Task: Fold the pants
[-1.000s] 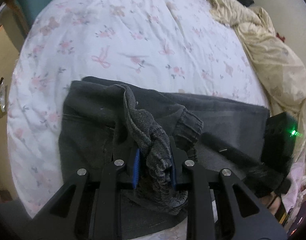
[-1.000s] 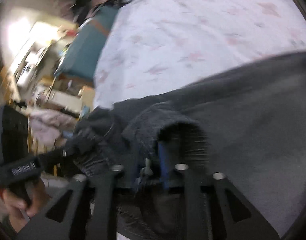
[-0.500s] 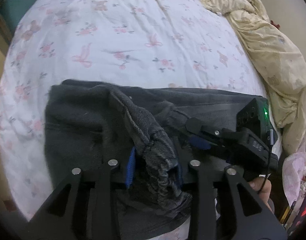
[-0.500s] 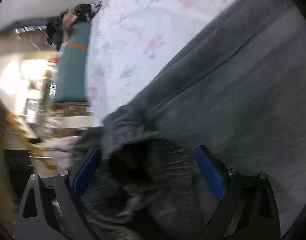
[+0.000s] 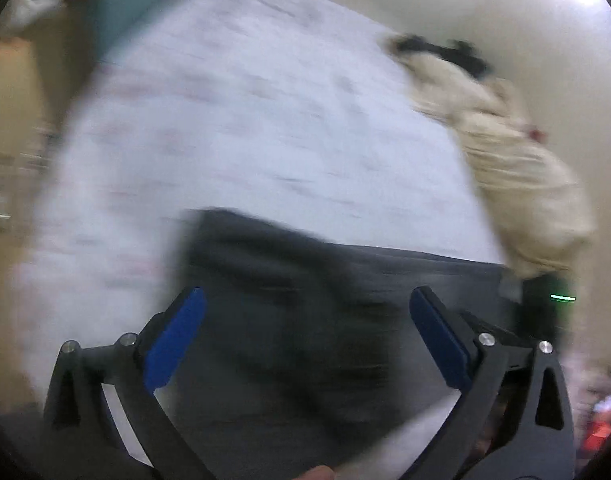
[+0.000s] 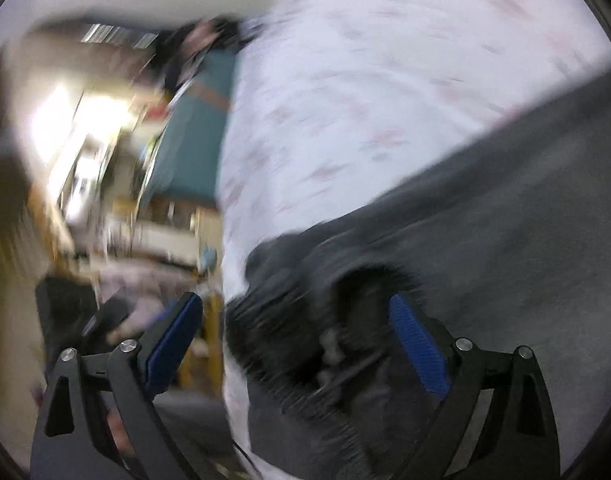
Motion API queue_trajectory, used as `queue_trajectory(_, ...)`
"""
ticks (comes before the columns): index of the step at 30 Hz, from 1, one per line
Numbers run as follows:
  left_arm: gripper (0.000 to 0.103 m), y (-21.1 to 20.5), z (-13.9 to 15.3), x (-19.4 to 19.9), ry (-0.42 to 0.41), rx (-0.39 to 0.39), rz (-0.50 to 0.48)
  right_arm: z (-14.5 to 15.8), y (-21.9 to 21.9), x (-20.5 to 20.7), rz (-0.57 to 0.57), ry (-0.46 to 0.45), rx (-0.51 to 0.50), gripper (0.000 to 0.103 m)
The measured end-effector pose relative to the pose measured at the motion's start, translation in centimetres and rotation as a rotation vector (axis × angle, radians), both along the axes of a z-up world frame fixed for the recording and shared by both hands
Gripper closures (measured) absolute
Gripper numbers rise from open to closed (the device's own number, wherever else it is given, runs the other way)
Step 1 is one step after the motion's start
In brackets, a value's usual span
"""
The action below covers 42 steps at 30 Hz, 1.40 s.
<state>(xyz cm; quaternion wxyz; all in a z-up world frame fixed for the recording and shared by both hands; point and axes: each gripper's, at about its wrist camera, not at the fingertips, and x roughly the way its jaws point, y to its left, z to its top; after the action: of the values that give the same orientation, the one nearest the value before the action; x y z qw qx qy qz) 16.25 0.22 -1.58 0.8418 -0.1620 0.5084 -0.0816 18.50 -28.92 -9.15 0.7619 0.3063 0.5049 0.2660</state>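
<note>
Dark grey pants [image 5: 345, 272] lie folded on the white floral bedsheet [image 5: 245, 120], near its front edge. My left gripper [image 5: 308, 292] hovers over them; its jaws are opening, the blue pads [image 5: 173, 340] stand far apart, and no cloth is pinched between them. In the right wrist view the pants [image 6: 505, 220] fill the right side, with a bunched, ribbed end [image 6: 305, 320] lying loose below my right gripper [image 6: 295, 299], which is open and clear of the cloth. The right gripper's black body [image 5: 545, 304] with a green light shows at the pants' right end. Both views are blurred.
A crumpled beige blanket [image 5: 517, 168] with a dark garment [image 5: 445, 52] lies along the bed's far right side by the wall. Left of the bed edge stand a teal piece of furniture [image 6: 193, 140] and cluttered shelves [image 6: 85, 152]. A hand [image 6: 125, 320] shows at lower left.
Both grippers have let go of the bunched pants fabric and opened wide. Both have lifted and pulled back from the cloth, which now lies on the bed.
</note>
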Motion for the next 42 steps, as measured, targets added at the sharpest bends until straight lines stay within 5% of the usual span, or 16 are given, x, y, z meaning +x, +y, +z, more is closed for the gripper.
queue_trajectory(2, 0.002, 1.5, -1.3, -1.8, 0.009, 0.151, 0.052, 0.4, 3.5, -0.7, 0.083, -0.054, -0.158, 0.014)
queue_trajectory(4, 0.002, 1.8, -2.9, -2.9, 0.046, 0.217, 0.053, -0.2, 5.8, -0.6, 0.150, -0.055, -0.216, 0.048)
queue_trajectory(5, 0.002, 1.9, -3.9, -3.4, 0.075, 0.246, 0.056, -1.0, 6.2, -0.6, 0.154, -0.044, -0.263, 0.087)
queue_trajectory(10, 0.003, 1.1, -10.1, -4.6, 0.253, 0.324, -0.026, -3.8, 0.7, 0.0, -0.041, 0.062, -0.266, 0.088)
queue_trajectory(13, 0.003, 1.1, -12.3, -5.1, 0.338, 0.316, -0.046, -7.0, -2.4, 0.2, -0.133, 0.190, -0.247, 0.078)
queue_trajectory(15, 0.004, 0.9, -11.6, -5.0, 0.317, 0.329, -0.051, -7.1, -3.7, -0.2, -0.166, 0.205, -0.247, 0.058)
queue_trajectory(18, 0.004, 0.4, -10.1, -5.3, 0.254, 0.344, -0.073, -3.7, -3.5, -0.9, -0.146, 0.140, -0.315, 0.054)
queue_trajectory(22, 0.003, -0.7, -10.0, -5.9, 0.240, 0.337, -0.133, 2.3, -0.7, -1.2, -0.018, -0.084, -0.335, 0.054)
queue_trajectory(25, 0.003, -1.8, -11.3, -6.2, 0.272, 0.370, -0.169, 0.6, 3.4, 1.2, 0.156, -0.016, -0.404, 0.089)
queue_trajectory(29, 0.003, -2.3, -13.4, -6.4, 0.354, 0.337, -0.184, -4.6, 4.8, 6.1, 0.129, 0.036, -0.609, 0.103)
queue_trajectory(32, 0.003, -2.2, -13.6, -6.2, 0.380, 0.311, -0.176, -6.7, 5.0, 7.3, 0.128, 0.046, -0.648, 0.103)
queue_trajectory(36, 0.003, -2.2, -13.4, -6.1, 0.393, 0.300, -0.172, -2.4, 3.3, 4.5, 0.119, -0.005, -0.591, 0.100)
queue_trajectory(38, 0.003, -2.3, -12.9, -5.7, 0.377, 0.288, -0.166, 0.0, 1.1, 1.5, 0.086, 0.005, -0.544, 0.073)
queue_trajectory(39, 0.003, -2.4, -12.5, -5.6, 0.365, 0.286, -0.165, 0.7, 0.0, -0.1, 0.061, 0.024, -0.522, 0.038)
queue_trajectory(40, 0.003, -2.5, -12.0, -5.5, 0.344, 0.285, -0.160, 1.0, -0.9, -1.5, 0.031, 0.042, -0.498, 0.025)
queue_trajectory(42, 0.003, -2.9, -11.1, -5.8, 0.315, 0.281, -0.152, 0.8, -2.4, -4.8, -0.019, 0.082, -0.459, 0.019)
